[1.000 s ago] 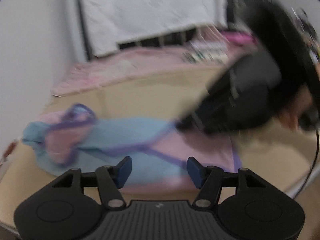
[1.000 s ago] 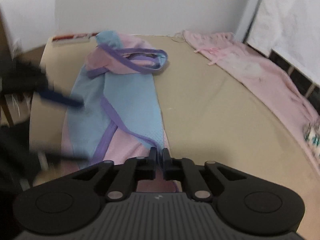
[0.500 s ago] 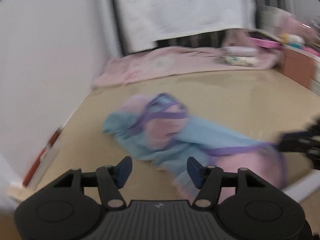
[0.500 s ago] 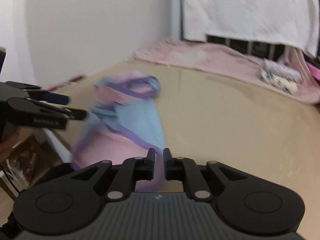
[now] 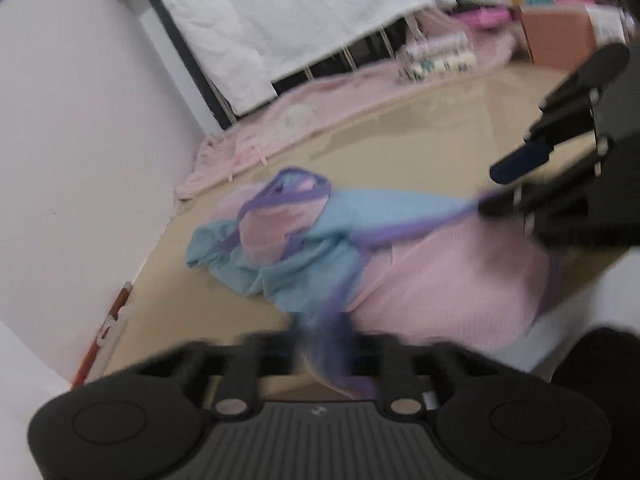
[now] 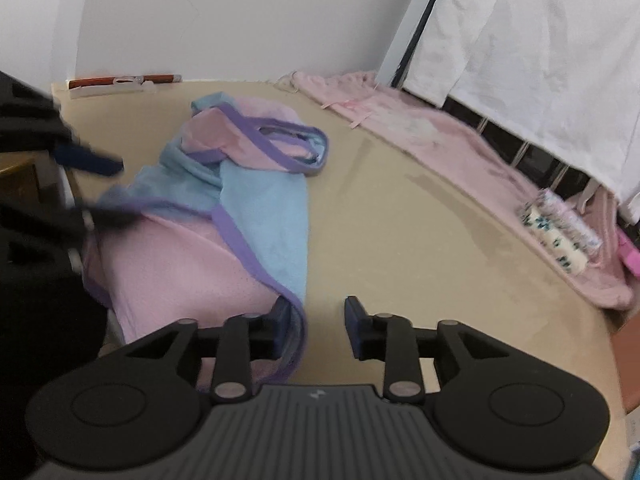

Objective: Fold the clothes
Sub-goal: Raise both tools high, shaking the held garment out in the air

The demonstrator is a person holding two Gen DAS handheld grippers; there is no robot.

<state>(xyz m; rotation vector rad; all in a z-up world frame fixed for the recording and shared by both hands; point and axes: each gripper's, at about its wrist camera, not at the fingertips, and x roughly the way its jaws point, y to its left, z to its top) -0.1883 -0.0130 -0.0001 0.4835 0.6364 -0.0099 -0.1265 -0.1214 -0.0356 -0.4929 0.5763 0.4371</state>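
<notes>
A pink and light-blue garment with purple trim (image 6: 192,264) lies crumpled on the tan table (image 6: 420,240), its pink part hanging over the near edge. My right gripper (image 6: 316,320) has its jaws apart and closing, and the purple hem rests against its left finger (image 6: 282,320). In the left wrist view it shows at the right (image 5: 508,184). My left gripper (image 5: 328,344) is blurred and its jaws are closing, with a bunch of purple hem between them. From the right wrist view its fingers (image 6: 92,162) still look apart at the garment's (image 5: 420,280) left corner.
A pink blanket (image 6: 420,132) lies along the table's far side under a hanging white sheet (image 6: 540,40). A patterned roll (image 6: 560,236) sits on it. A red and white strip (image 6: 120,80) lies against the wall. A cardboard box (image 5: 560,36) stands at the far right.
The right gripper went from shut to jaws apart. The left gripper's wide jaws came in around the purple hem. Both views swung and the garment's pink end shifted towards the near edge.
</notes>
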